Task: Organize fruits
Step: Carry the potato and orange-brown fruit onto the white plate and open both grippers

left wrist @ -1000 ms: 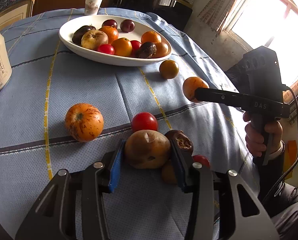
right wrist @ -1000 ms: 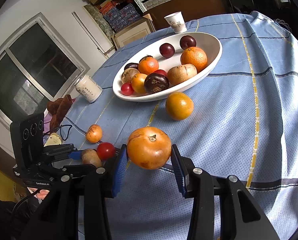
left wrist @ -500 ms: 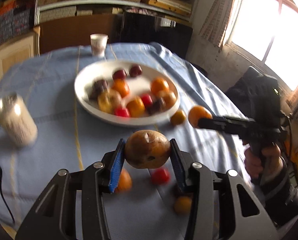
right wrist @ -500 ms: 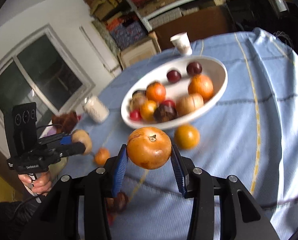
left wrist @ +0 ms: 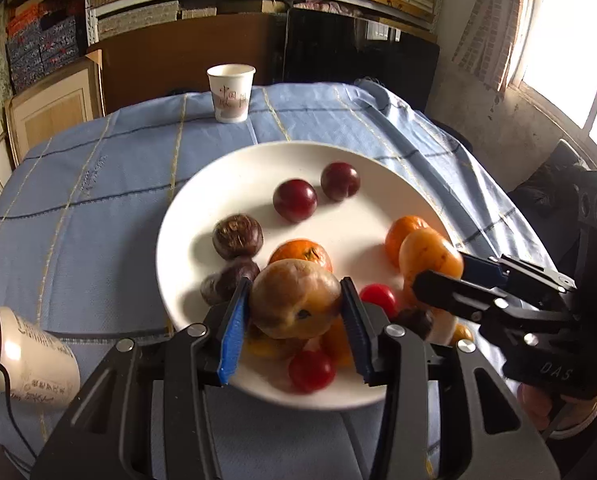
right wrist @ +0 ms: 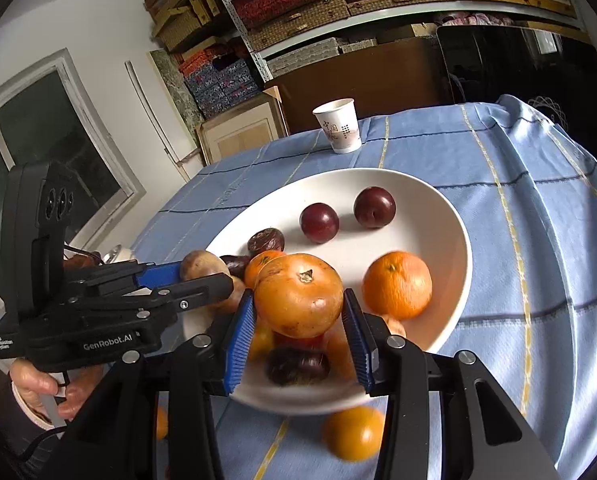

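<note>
My left gripper (left wrist: 294, 316) is shut on a brown pear-like fruit (left wrist: 294, 300), held over the near left part of the white plate (left wrist: 202, 200). My right gripper (right wrist: 298, 320) is shut on an orange persimmon (right wrist: 298, 294), held over the plate's (right wrist: 446, 216) near side. The plate holds two dark plums (right wrist: 344, 214), an orange (right wrist: 397, 284), dark passion fruits (left wrist: 236, 236), small red tomatoes (left wrist: 311, 370) and other orange fruit. Each gripper shows in the other's view: the right one (left wrist: 438, 276) with the persimmon, the left one (right wrist: 202, 276) with the brown fruit.
A paper cup (left wrist: 231, 92) stands beyond the plate on the blue tablecloth (left wrist: 98, 200). A white drink can (left wrist: 22, 356) stands at the near left. An orange fruit (right wrist: 352, 434) lies on the cloth in front of the plate. Shelves and a cabinet stand behind the table.
Both grippers lifted their fruit off the cloth and moved forward over the plate. The plate now fills the middle of both views.
</note>
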